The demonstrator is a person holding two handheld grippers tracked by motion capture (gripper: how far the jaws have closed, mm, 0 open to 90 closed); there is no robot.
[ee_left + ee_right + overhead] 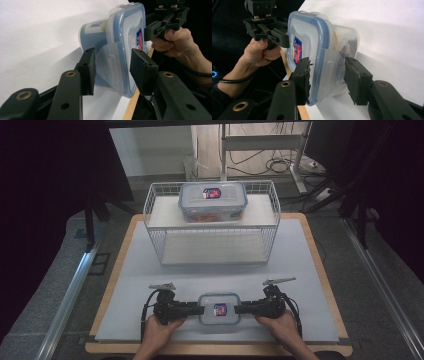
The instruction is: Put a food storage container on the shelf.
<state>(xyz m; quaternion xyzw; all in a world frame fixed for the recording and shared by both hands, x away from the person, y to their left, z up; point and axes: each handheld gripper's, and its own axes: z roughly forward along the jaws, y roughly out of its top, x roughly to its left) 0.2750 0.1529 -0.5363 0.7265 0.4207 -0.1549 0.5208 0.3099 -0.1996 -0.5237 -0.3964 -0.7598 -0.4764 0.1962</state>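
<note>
A small clear food container [219, 309] with a blue-rimmed lid and a red-and-blue label sits on the white mat near the table's front edge. My left gripper [199, 309] comes in from the left and holds the container's left end; in the left gripper view the container [120, 50] has its side flap between the pads of the left gripper [112, 72], which press on lid and base. My right gripper [239, 309] holds the opposite end. In the right gripper view the right gripper [327, 75] has its pads against the lid and underside of the container [322, 45].
A white wire rack [212, 245] with two shelves stands at the back of the mat [300, 270]. A second, larger lidded container [212, 201] rests on its top shelf. The wooden table edge [220, 349] runs just behind my hands.
</note>
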